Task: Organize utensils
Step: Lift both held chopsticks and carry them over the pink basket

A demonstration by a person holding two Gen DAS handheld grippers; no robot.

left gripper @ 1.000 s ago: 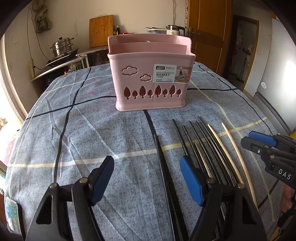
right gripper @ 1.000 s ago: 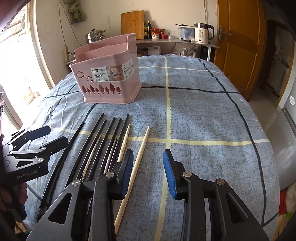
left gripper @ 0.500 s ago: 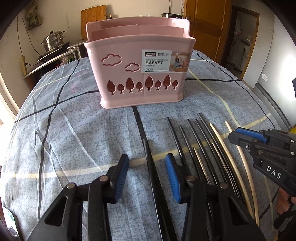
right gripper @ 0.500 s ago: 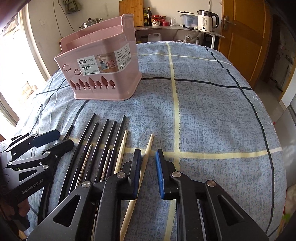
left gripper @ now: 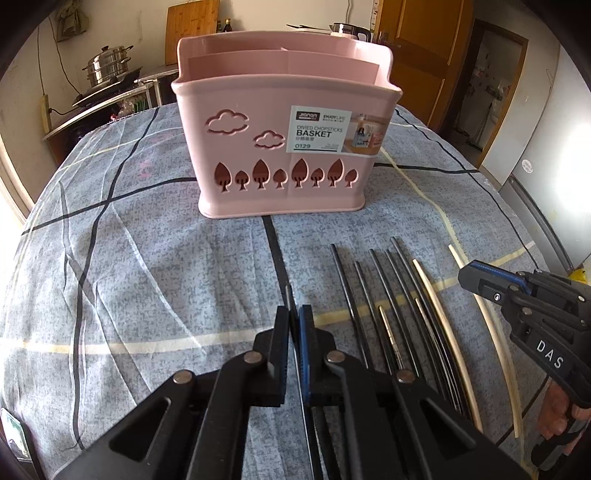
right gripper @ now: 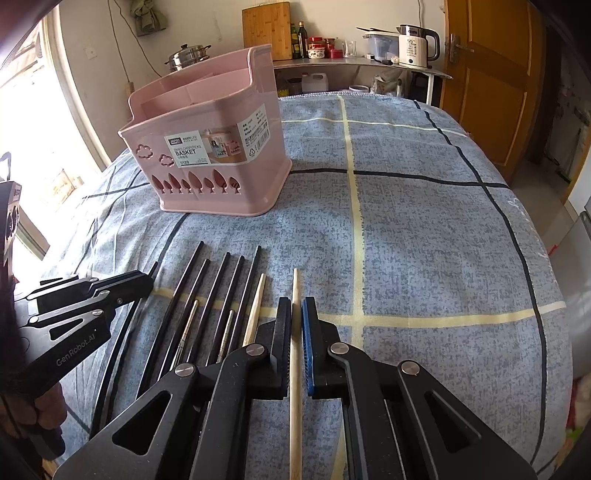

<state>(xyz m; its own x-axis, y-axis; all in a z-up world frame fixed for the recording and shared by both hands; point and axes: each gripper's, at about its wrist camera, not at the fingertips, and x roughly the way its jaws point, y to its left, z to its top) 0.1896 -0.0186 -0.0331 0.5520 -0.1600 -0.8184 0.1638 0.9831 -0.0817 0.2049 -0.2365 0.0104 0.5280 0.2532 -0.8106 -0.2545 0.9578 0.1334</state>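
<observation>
A pink divided chopsticks basket (left gripper: 284,122) stands upright on the blue checked cloth, also in the right wrist view (right gripper: 210,155). Several black chopsticks (left gripper: 373,295) and two wooden ones lie in a row in front of it. My left gripper (left gripper: 293,317) is shut on the leftmost black chopstick (left gripper: 289,299) at cloth level. My right gripper (right gripper: 295,314) is shut on the rightmost wooden chopstick (right gripper: 295,291), which runs between its pads. The other wooden chopstick (right gripper: 256,310) lies just left of it. Each gripper shows in the other's view, the right one (left gripper: 480,275) and the left one (right gripper: 140,282).
The cloth-covered table (right gripper: 424,236) curves away to edges on the right and left. Behind it stand a counter with a kettle (right gripper: 417,46), jars, a cutting board (right gripper: 266,29) and a steel pot (left gripper: 107,68). A wooden door (right gripper: 491,74) is at the right.
Both grippers moved forward and down toward the chopsticks and closed, the left on a black chopstick, the right on a wooden one.
</observation>
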